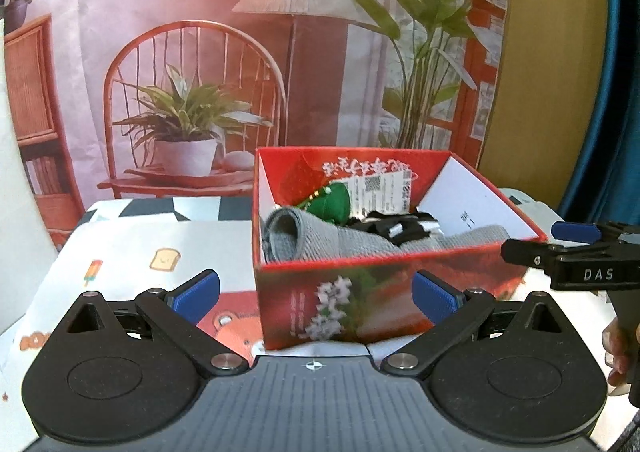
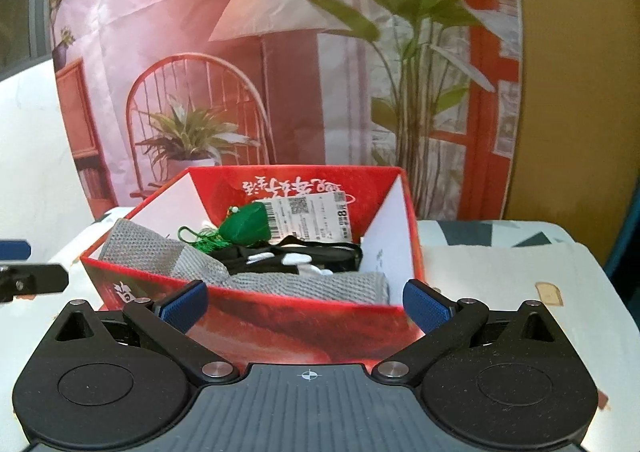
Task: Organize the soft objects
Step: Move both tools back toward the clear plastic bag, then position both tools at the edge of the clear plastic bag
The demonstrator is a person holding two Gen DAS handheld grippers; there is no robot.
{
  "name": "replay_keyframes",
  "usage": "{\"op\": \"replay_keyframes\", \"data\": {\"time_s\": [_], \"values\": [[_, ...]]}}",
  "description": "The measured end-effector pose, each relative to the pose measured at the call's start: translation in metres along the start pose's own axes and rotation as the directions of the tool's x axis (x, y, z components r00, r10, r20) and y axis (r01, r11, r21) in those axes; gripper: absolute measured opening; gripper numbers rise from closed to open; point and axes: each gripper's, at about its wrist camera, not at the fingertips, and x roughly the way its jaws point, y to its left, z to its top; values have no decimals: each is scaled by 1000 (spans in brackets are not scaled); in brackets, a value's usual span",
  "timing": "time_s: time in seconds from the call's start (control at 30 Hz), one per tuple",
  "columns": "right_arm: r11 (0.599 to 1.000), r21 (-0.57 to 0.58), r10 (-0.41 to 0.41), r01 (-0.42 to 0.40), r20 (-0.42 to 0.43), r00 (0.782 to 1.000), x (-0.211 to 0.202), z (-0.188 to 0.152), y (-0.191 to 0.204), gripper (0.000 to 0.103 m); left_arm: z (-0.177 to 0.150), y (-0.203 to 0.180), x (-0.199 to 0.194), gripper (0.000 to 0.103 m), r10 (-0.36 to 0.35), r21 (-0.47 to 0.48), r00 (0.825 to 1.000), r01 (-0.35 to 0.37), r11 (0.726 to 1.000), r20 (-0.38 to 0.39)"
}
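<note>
Both claws, left [image 1: 316,294] and right [image 2: 302,304], wide open, empty, before red box [image 1: 360,292].

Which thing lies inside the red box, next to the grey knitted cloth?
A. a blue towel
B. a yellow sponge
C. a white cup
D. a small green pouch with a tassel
D: in the right wrist view the small green pouch with its tassel lies inside the red box, just behind the grey knitted cloth and beside a black and white item; no sponge, blue towel or cup shows there.
</note>
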Motion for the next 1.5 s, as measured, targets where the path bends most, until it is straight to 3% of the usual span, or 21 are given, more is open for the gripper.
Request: {"op": "replay_keyframes", "data": {"time_s": [0.47, 0.97, 1.5], "values": [[998, 23, -58, 58, 10, 998, -26, -52, -12, 103, -56, -5, -1, 103, -4, -43, 997, 1, 999, -78], [998, 18, -54, 56, -106, 993, -17, -105, -5, 103, -96, -2, 9, 103, -30, -80, 983, 16, 997, -181], [998, -62, -38, 25, -216, 976, 4, -129, 11, 103, -113, -6, 28, 103, -82, -105, 967, 58, 993, -242]]}}
